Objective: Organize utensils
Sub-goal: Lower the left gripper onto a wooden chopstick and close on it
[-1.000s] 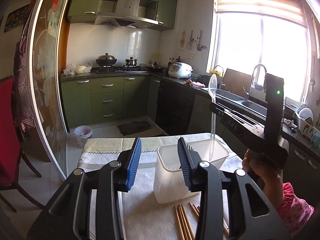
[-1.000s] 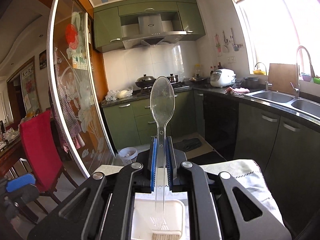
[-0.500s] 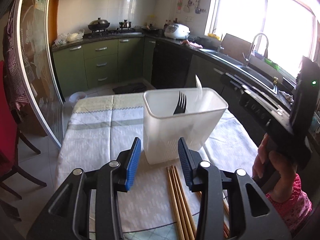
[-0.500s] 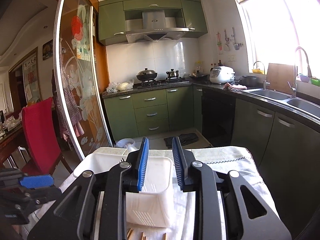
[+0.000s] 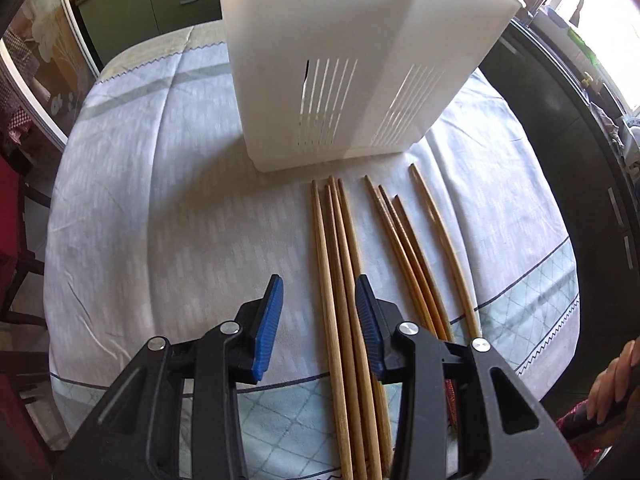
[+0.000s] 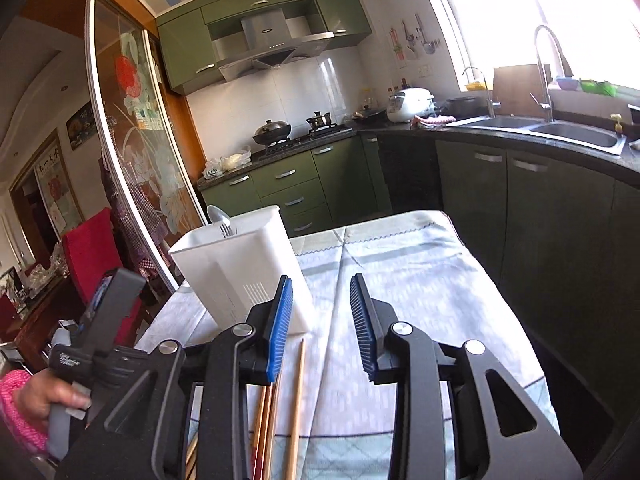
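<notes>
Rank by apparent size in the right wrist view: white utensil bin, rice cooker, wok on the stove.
1. white utensil bin, largest, though it is nearest the camera.
2. rice cooker.
3. wok, close to the cooker in apparent size; ranking unsure.

Left claw [image 5: 318,292] agape above wooden chopsticks [image 5: 340,264] on the tablecloth [image 5: 160,208], white utensil holder [image 5: 344,60] just beyond.

Eight chopsticks [image 5: 340,280] — one holder [image 5: 348,60]
</notes>
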`<state>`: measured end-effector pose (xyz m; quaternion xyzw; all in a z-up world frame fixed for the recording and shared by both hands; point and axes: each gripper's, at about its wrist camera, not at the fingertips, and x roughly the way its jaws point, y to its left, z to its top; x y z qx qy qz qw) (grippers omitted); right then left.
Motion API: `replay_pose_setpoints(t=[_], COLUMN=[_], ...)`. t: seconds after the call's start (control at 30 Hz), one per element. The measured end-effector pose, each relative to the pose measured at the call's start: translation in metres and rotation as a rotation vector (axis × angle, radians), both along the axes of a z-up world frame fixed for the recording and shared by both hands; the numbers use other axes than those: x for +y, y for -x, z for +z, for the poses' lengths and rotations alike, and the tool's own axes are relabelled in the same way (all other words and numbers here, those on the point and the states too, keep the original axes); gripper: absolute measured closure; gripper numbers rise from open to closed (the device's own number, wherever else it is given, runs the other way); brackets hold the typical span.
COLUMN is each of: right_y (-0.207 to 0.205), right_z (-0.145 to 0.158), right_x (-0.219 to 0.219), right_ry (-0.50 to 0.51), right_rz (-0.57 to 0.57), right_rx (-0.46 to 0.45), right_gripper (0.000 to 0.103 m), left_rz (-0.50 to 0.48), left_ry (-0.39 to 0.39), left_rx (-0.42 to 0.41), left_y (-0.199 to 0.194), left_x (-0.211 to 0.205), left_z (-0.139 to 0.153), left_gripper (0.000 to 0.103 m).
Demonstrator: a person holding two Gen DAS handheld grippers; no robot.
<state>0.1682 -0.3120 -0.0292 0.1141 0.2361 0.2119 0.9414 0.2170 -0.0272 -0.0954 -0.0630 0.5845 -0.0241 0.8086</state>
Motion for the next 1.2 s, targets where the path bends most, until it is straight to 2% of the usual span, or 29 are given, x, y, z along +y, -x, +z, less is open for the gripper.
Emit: replay_pose_setpoints(t=[0.03,0.07,0.3,0.63,0.7,0.8,0.9,1.03,1.2], right_y=[0.003,0.007,0.015,0.011,0.009,0.006,0.0,-0.019,-0.056], right_z=[-0.002,-0.005,-0.009,-0.012,-0.012,-0.014,-0.018,-0.025,-0.046], right_x=[-0.004,-0.009,-0.02,-0.011,-0.007,-0.002,0.006,0.022,0.061], right_ry=[-0.012,-0.023,-0.062,-0.055,-0.044,-0.03,0.003,0.069,0.249], right_rz=[0.001,0.001,-0.002,0.019,0.026,0.033,0.054,0.141,0.273], right_rx=[0.01,0.015,0.043,0.086,0.093,0.111,0.142,0.246,0.427], right_gripper=[0.063,0.062,0.062,0.062,0.062,0.058,0.056,0.056,0.056], left_rz=[0.002,0.003,0.017,-0.015,-0.027,-0.037,-0.043,-0.032,-0.014], left_ry=[0.007,0.006,-0.045,-0.063,-0.081,-0.083,-0.065,-0.045,-0.04], left_rx=[0.016,0.025,0.039,0.066,0.064,0.066,0.067,0.051,-0.053], left_y=[-0.001,-0.002,-0.002,-0.007,-0.007,-0.006,-0.006,-0.003,0.009], left_x=[0.0,-0.001,0.002,-0.002,-0.011,-0.016,-0.018,-0.011,0.001], left_z=[-0.003,-0.005,-0.008,-0.02,-0.021,-0.022,-0.022,-0.015,0.017], left_gripper=[0.071,0.071,0.076,0.08,0.082,0.095,0.095,0.096,0.096])
